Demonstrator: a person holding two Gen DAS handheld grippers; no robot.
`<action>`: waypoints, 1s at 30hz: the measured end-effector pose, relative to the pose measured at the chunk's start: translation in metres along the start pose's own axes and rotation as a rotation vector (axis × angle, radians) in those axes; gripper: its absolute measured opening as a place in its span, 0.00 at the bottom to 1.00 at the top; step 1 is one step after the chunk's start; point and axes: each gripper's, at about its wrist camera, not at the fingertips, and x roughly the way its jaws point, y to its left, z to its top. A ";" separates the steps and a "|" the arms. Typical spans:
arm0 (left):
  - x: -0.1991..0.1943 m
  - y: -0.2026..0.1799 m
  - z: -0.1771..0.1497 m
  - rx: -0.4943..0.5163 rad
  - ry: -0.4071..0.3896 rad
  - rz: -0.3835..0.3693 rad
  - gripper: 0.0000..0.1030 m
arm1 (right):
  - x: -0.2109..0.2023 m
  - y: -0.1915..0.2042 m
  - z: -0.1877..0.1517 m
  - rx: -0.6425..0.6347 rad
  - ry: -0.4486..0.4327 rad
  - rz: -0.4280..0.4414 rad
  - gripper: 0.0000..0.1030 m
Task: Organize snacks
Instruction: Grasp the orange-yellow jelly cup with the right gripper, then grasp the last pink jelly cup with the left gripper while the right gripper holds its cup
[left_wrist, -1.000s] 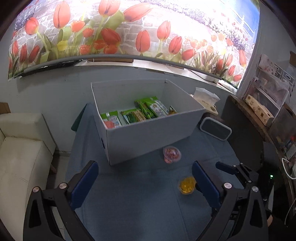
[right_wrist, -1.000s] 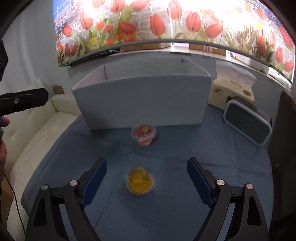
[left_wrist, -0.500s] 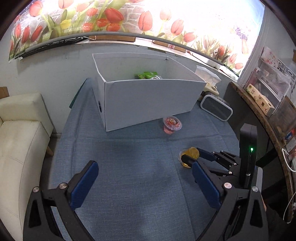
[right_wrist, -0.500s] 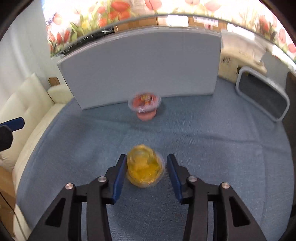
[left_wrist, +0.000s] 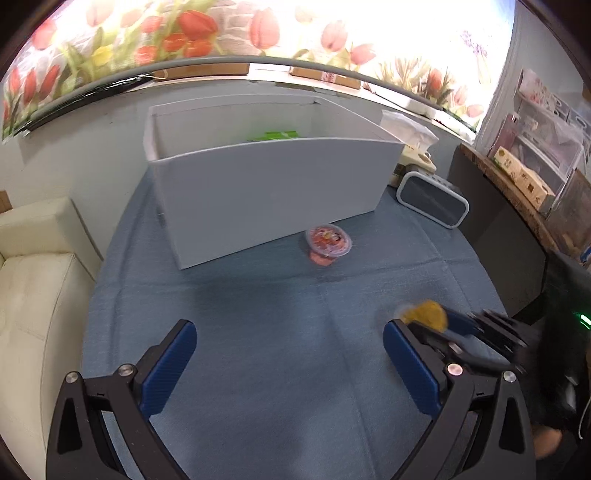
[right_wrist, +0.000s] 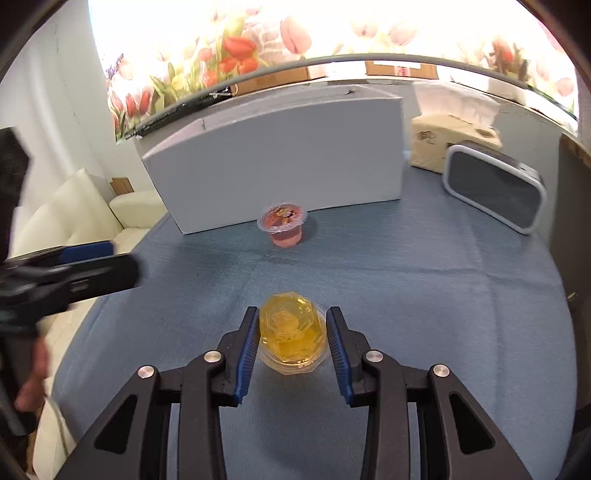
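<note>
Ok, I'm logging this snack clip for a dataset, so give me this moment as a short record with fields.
right gripper: shut on the yellow jelly cup, cup tilted toward the camera
left gripper: open, holding nothing, above the blue tablecloth
red jelly cup: upright on the cloth, just in front of the white box
box contents: green packets barely visible
beside box: speaker, tissue box

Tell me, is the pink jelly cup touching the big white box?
Apart. The right wrist view shows a strip of blue tablecloth between the pink jelly cup and the white cardboard box.
</note>
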 end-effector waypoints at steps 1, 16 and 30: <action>0.007 -0.006 0.003 0.003 0.005 0.003 1.00 | -0.007 -0.002 -0.003 -0.001 0.002 -0.005 0.39; 0.121 -0.049 0.053 -0.135 0.069 0.213 1.00 | -0.062 -0.044 -0.031 0.017 0.022 -0.060 0.38; 0.119 -0.049 0.048 -0.133 0.048 0.198 0.47 | -0.069 -0.057 -0.038 0.051 0.000 -0.032 0.38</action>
